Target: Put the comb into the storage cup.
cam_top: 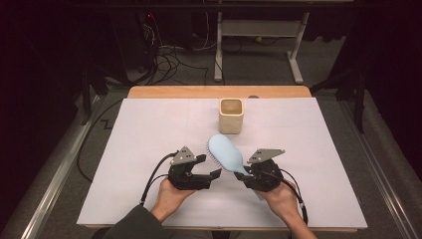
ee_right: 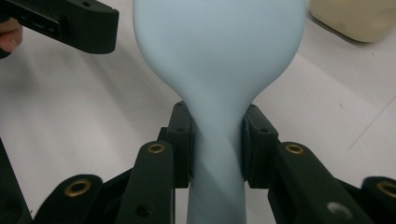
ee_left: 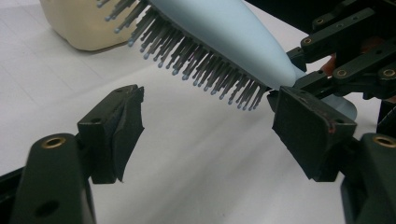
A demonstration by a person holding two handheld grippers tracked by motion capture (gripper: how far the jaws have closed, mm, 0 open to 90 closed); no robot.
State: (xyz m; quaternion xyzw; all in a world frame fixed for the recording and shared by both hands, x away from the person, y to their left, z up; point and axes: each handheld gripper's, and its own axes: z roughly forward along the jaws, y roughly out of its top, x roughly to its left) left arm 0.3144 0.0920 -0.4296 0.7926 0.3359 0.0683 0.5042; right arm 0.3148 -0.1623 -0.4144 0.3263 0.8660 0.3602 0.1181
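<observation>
A pale blue hairbrush (cam_top: 225,152) is lifted off the white table, head pointing away, bristles facing left and down. My right gripper (cam_top: 247,174) is shut on its handle (ee_right: 215,154), one pad on each side of the neck. In the left gripper view the brush (ee_left: 224,32) slants overhead with its grey bristles (ee_left: 196,60) showing. My left gripper (cam_top: 215,175) stands open just left of the brush, nothing between its jaws (ee_left: 208,126). A cream square cup (cam_top: 231,115) stands upright beyond the brush, open and seemingly empty.
The white table sheet (cam_top: 149,134) has free room left and right of the cup. A wooden edge (cam_top: 219,91) runs along the far side. Beyond lie floor cables (cam_top: 169,55) and a white desk frame (cam_top: 259,30).
</observation>
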